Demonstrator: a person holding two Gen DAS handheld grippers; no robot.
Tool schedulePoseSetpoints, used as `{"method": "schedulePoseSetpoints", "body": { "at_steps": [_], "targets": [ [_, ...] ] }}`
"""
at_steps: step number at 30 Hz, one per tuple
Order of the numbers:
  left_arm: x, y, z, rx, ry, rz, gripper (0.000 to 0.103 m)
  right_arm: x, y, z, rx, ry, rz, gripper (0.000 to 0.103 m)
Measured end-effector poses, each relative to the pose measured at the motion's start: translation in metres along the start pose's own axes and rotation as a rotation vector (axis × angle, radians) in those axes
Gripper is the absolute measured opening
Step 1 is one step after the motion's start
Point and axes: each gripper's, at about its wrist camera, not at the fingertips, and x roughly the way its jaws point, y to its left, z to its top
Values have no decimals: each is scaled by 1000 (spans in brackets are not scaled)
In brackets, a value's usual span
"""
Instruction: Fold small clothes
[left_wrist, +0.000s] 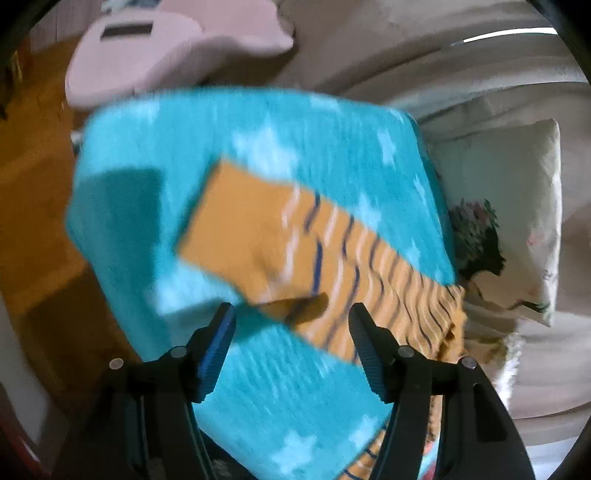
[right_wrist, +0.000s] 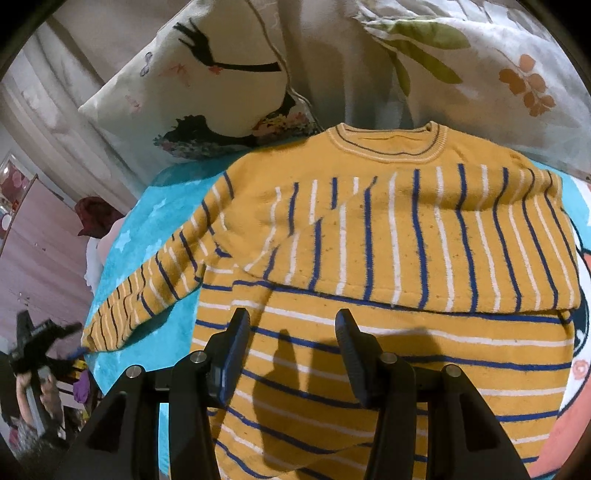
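A small yellow sweater (right_wrist: 369, 258) with blue and white stripes lies on a turquoise star blanket (right_wrist: 162, 221), neck at the far side. Its upper part lies folded over the body, and one sleeve (right_wrist: 147, 295) stretches out to the left. My right gripper (right_wrist: 291, 321) is open and empty, just above the sweater's body. In the blurred left wrist view, the sleeve (left_wrist: 288, 251) lies on the blanket (left_wrist: 184, 147) and my left gripper (left_wrist: 291, 314) is open just before its near edge. The left gripper also shows at the sleeve's cuff in the right wrist view (right_wrist: 40, 347).
A white pillow with a face print (right_wrist: 207, 92) and a leaf-print pillow (right_wrist: 480, 55) lie beyond the sweater. A pink cushion (left_wrist: 166, 48) and a wooden floor (left_wrist: 33, 221) lie past the blanket's edge in the left wrist view.
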Motion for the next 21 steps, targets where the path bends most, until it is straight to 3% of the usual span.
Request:
{"method": "schedulePoseSetpoints", "body": {
  "at_steps": [4, 7, 9, 10, 11, 12, 14, 17, 21],
  "targets": [
    [8, -9, -8, 33, -30, -13, 75, 2, 6, -1, -21, 4, 2, 52],
    [17, -22, 3, 44, -93, 2, 75, 5, 5, -3, -12, 9, 14, 52],
    [22, -33, 12, 67, -121, 54, 74, 6, 3, -5, 0, 13, 27, 52],
    [22, -36, 16, 80, -123, 82, 53, 6, 2, -6, 5, 15, 32, 52],
    [24, -42, 23, 100, -122, 138, 16, 6, 2, -7, 5, 16, 29, 52],
    [24, -44, 29, 115, -116, 168, 8, 5, 1, -7, 2, 14, 25, 52],
    [15, -52, 41, 121, -141, 163, 8, -1, -3, -8, 0, 1, 13, 52],
    [-14, -87, 50, 184, -252, 185, 8, -11, -14, -9, 20, -17, -4, 52],
    [-47, -147, 28, 304, -323, 96, 8, -28, -37, -15, 66, -46, -3, 52]
  ]
}}
